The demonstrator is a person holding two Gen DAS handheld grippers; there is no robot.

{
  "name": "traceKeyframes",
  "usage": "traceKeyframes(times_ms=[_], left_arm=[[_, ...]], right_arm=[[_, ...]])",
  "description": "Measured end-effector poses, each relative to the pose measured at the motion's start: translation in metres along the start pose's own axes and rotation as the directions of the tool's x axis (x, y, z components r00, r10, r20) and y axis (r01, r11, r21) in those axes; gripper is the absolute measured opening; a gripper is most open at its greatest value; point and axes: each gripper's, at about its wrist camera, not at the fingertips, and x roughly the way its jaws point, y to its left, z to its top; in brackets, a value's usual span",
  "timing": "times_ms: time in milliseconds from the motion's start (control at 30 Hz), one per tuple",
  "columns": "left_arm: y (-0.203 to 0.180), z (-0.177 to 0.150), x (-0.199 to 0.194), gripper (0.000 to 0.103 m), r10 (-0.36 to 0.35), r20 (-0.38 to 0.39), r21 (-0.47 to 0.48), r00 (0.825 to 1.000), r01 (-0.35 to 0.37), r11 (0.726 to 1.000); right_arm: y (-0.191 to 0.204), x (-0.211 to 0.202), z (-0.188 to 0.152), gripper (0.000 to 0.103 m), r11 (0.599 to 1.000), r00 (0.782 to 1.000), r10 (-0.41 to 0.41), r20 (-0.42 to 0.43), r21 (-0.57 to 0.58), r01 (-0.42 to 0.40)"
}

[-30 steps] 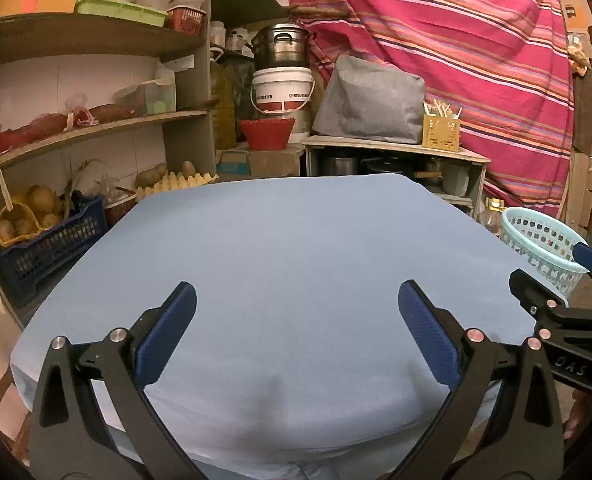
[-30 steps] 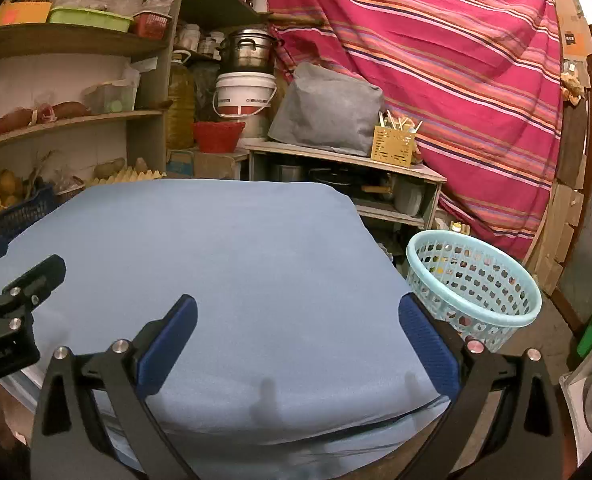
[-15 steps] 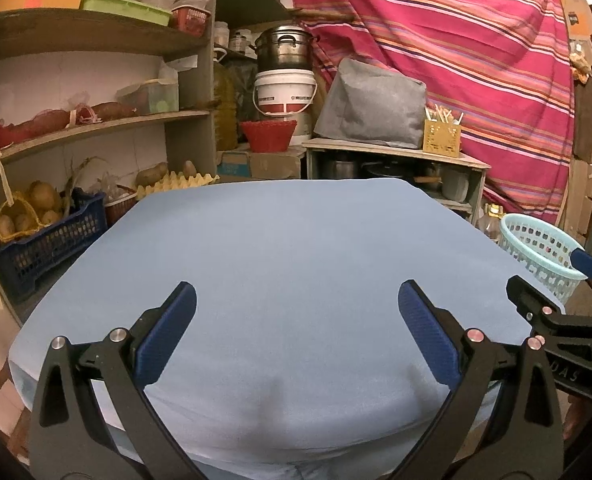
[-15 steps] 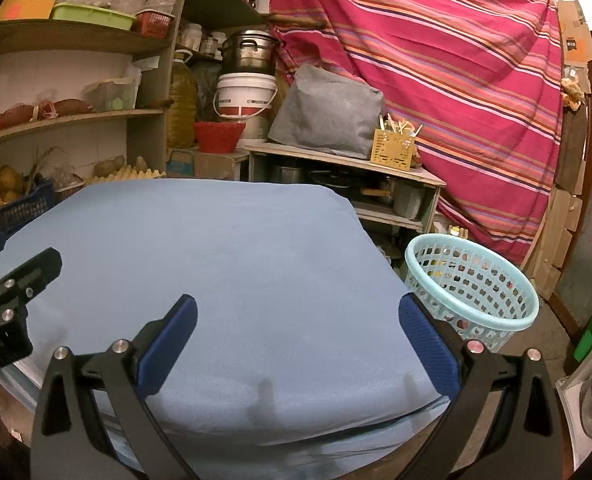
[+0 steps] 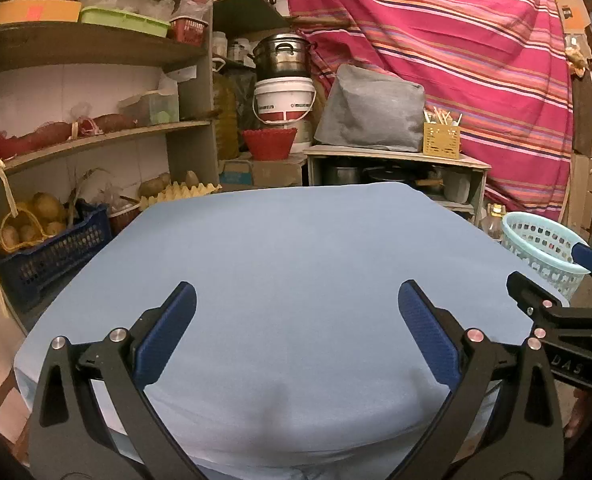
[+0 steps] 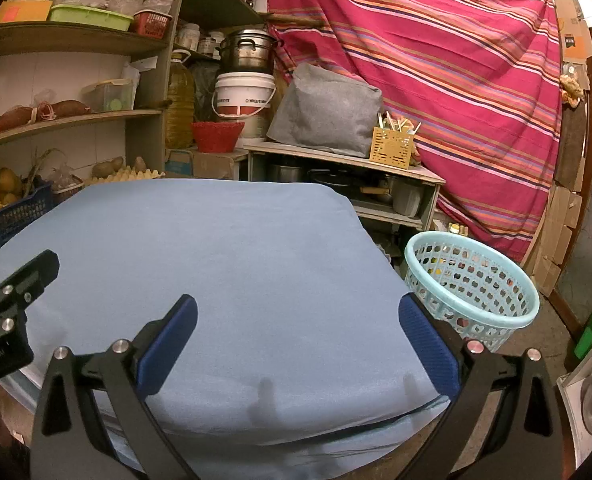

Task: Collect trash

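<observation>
A light blue cloth covers the table (image 5: pixel 296 264), also in the right wrist view (image 6: pixel 224 264); I see no trash on it. A pale turquoise perforated basket (image 6: pixel 471 284) stands on the floor off the table's right edge, with small coloured bits showing through its holes; it also shows in the left wrist view (image 5: pixel 535 240). My left gripper (image 5: pixel 296 312) is open and empty above the near part of the table. My right gripper (image 6: pixel 297 316) is open and empty above the near right part of the table, left of the basket.
Shelves (image 5: pixel 96 136) with boxes, potatoes and a dark blue crate (image 5: pixel 52 248) stand on the left. A low wooden stand (image 6: pixel 343 160) with a grey bag, a white bucket and a pot stands behind the table. A red striped cloth (image 6: pixel 455 80) hangs at the back right.
Both grippers drew back and rose slightly; the table and basket sit a little lower and farther in both views. Both stay open and empty.
</observation>
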Motion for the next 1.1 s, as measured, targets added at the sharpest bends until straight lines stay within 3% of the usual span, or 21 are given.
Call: traceKeyframes(times_ms=[1100], left_arm=[[0.0097,0.0046,0.0043,0.098,0.001,-0.013,-0.021,1.0,-0.001,1.0]], right_arm=[[0.0002,0.0002,-0.0002,0.098,1.0,1.0,0.0,0.002,0.0,0.0]])
